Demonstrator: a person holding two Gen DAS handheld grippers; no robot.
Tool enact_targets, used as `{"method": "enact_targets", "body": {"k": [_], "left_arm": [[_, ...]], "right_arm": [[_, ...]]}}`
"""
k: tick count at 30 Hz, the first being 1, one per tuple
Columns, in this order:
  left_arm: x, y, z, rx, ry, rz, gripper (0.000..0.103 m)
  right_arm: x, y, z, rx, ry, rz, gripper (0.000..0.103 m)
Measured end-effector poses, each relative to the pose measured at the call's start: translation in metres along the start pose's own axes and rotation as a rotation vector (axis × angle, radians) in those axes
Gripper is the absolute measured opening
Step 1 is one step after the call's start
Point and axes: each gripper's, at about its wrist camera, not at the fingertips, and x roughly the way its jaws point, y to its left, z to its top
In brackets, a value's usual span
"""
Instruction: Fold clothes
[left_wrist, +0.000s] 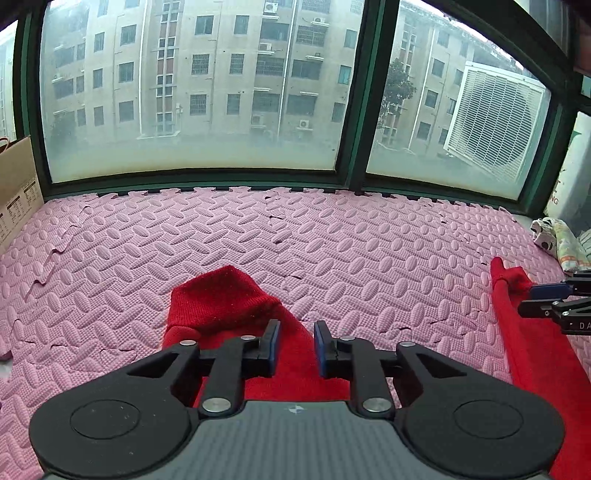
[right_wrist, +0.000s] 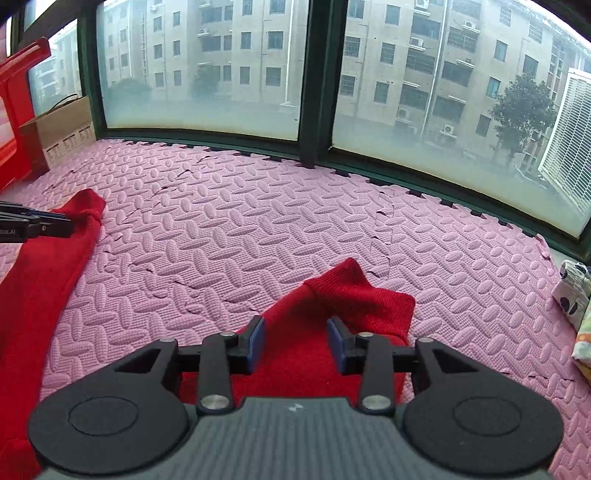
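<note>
A red knitted garment lies on the pink foam mat. In the left wrist view one sleeve cuff lies just ahead of my left gripper, which is open with red fabric between and under its jaws. The other sleeve runs along the right, where my right gripper shows from the side. In the right wrist view my right gripper is open over the second cuff. My left gripper shows at the left edge by the first sleeve.
A green-framed window closes off the far edge of the mat. A cardboard box stands at the back left, beside a red frame. Patterned folded cloth lies at the right edge, also in the right wrist view.
</note>
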Motion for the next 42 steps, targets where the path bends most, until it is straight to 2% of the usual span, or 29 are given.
{"method": "enact_targets", "body": {"k": [2, 4, 6, 8, 11, 15, 17, 19, 21, 24, 28, 30, 33, 37, 42], "left_arm": [[-0.013, -0.002, -0.010, 0.024, 0.010, 0.015, 0.023], [-0.025, -0.003, -0.020, 0.048, 0.021, 0.029, 0.024], [-0.038, -0.005, -0.030, 0.072, 0.031, 0.044, 0.034], [-0.051, -0.007, -0.040, 0.096, 0.042, 0.059, 0.038], [-0.066, -0.011, -0.057, 0.136, 0.048, 0.091, 0.038], [-0.075, -0.012, -0.074, 0.157, 0.061, 0.126, 0.042], [-0.076, -0.010, -0.082, 0.156, 0.073, 0.133, 0.042], [-0.078, -0.006, -0.085, 0.149, 0.073, 0.142, 0.042], [-0.080, -0.002, -0.087, 0.140, 0.070, 0.151, 0.042], [-0.083, 0.006, -0.088, 0.119, 0.068, 0.164, 0.042], [-0.084, 0.010, -0.089, 0.112, 0.065, 0.173, 0.043], [-0.085, 0.010, -0.089, 0.109, 0.063, 0.176, 0.045], [-0.086, 0.010, -0.091, 0.113, 0.061, 0.178, 0.045], [-0.087, 0.010, -0.091, 0.116, 0.063, 0.181, 0.045], [-0.094, 0.006, -0.090, 0.114, 0.065, 0.181, 0.047]], "right_arm": [[-0.010, 0.018, -0.003, -0.013, 0.005, 0.061, 0.047], [-0.017, 0.038, -0.005, -0.036, 0.010, 0.122, 0.048], [-0.022, 0.064, -0.006, -0.078, 0.012, 0.178, 0.052], [-0.023, 0.090, -0.007, -0.121, 0.010, 0.224, 0.053], [-0.017, 0.123, -0.005, -0.169, 0.004, 0.263, 0.053], [0.002, 0.150, 0.000, -0.168, 0.014, 0.292, 0.053], [0.015, 0.160, 0.002, -0.175, 0.033, 0.293, 0.053], [0.025, 0.163, 0.001, -0.199, 0.031, 0.250, 0.053], [0.030, 0.159, 0.003, -0.201, 0.013, 0.201, 0.054], [0.032, 0.147, 0.009, -0.155, 0.025, 0.180, 0.058], [0.015, 0.152, 0.007, -0.219, -0.017, 0.170, 0.058], [0.003, 0.154, 0.004, -0.239, -0.010, 0.222, 0.058], [-0.012, 0.160, -0.011, -0.311, 0.012, 0.252, 0.058], [-0.020, 0.157, -0.033, -0.374, 0.040, 0.162, 0.058], [-0.044, 0.151, -0.040, -0.358, -0.005, 0.155, 0.059]]}}
